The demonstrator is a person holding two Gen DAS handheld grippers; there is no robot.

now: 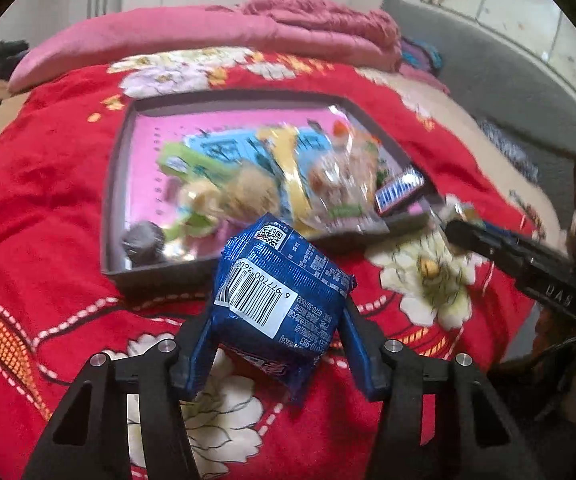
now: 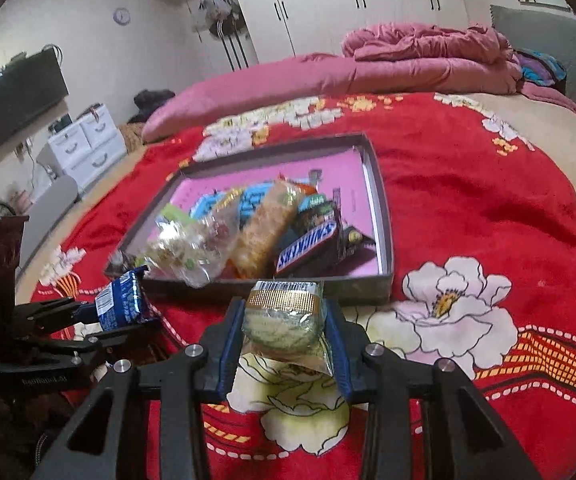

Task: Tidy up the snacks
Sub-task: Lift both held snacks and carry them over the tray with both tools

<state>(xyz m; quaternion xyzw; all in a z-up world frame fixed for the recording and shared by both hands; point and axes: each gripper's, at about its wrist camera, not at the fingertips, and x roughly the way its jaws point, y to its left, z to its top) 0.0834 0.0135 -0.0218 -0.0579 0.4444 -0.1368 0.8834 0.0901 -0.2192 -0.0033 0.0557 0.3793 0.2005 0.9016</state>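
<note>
Your left gripper (image 1: 278, 344) is clamped on a blue foil snack packet with a white barcode label (image 1: 280, 288); both blue pads press into its sides. Your right gripper (image 2: 284, 340) is squeezed onto a small green-and-gold wrapped snack with a gold band across its top (image 2: 284, 312), pinched between its pads. Both packets look lifted clear of the red floral blanket (image 1: 48, 184), so you seem to be in the carry step, each hand bringing one snack toward the tray.

The blue packet's long axis runs away from your left gripper, its far crimped end with the square code pointing up and ahead toward the near wall of the shallow dark-rimmed tray with a pink floor (image 1: 120, 184), which sits just beyond your fingertips. The green packet is stubbier; it sits upright between the pads with its gold band facing the tray, and its lower end hangs toward the blanket.

Ahead of your right gripper the tray already holds a loose pile: a brown chocolate bar in a Snickers wrapper (image 2: 308, 246), a long tan wafer pack (image 2: 266, 232), and clear bags. The next move likely calls for carrying each packet over the near rim and releasing onto bare pink floor, not atop the pile.
</note>
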